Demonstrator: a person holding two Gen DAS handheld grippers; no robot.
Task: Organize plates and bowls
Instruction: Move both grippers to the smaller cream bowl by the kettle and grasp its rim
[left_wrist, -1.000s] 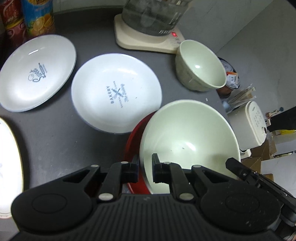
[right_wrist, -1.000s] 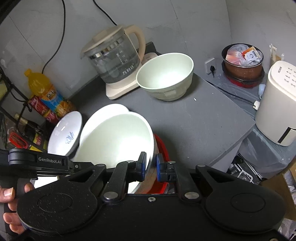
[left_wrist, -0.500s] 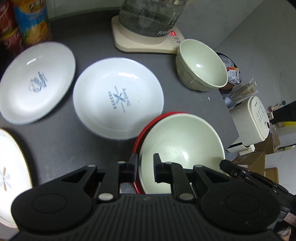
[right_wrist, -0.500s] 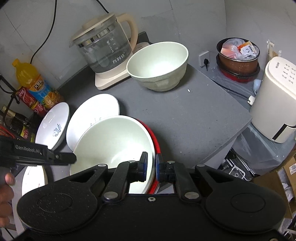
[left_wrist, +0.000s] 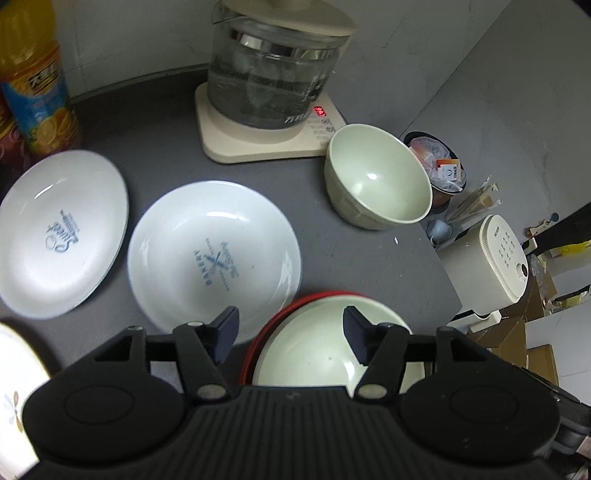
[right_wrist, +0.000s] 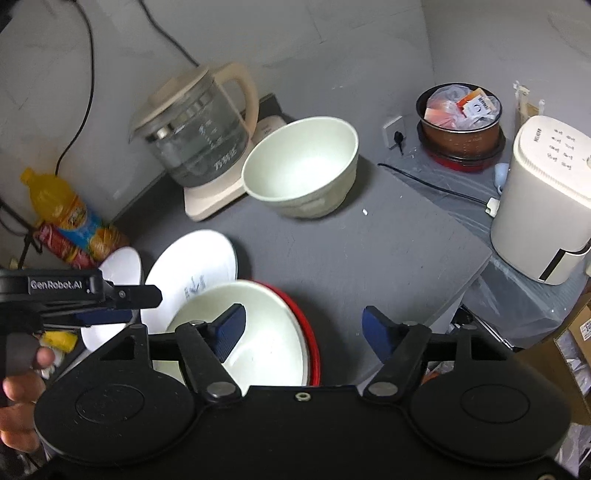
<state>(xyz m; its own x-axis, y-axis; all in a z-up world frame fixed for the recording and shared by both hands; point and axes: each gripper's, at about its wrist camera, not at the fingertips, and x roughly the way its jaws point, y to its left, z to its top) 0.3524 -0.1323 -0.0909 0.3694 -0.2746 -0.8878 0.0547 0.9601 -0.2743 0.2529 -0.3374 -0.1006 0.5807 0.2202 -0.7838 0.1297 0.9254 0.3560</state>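
Pale bowl (left_wrist: 314, 350) nested in red bowl (left_wrist: 258, 343), between spread left gripper (left_wrist: 291, 332) fingers (left_wrist: 225, 332)

A home kitchen corner, this: a grey countertop (right_wrist: 369, 251) against a bare grey wall, a glass electric kettle (right_wrist: 199, 140) on its cream base at the far side, an orange drink bottle (right_wrist: 62, 206) far left, a white appliance (right_wrist: 543, 206) off to the right, plates and bowls spread between.

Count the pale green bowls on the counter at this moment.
2. One deep bowl stands beside the kettle base; one wide bowl sits nested in the red dish at the near edge. Others may be out of view.
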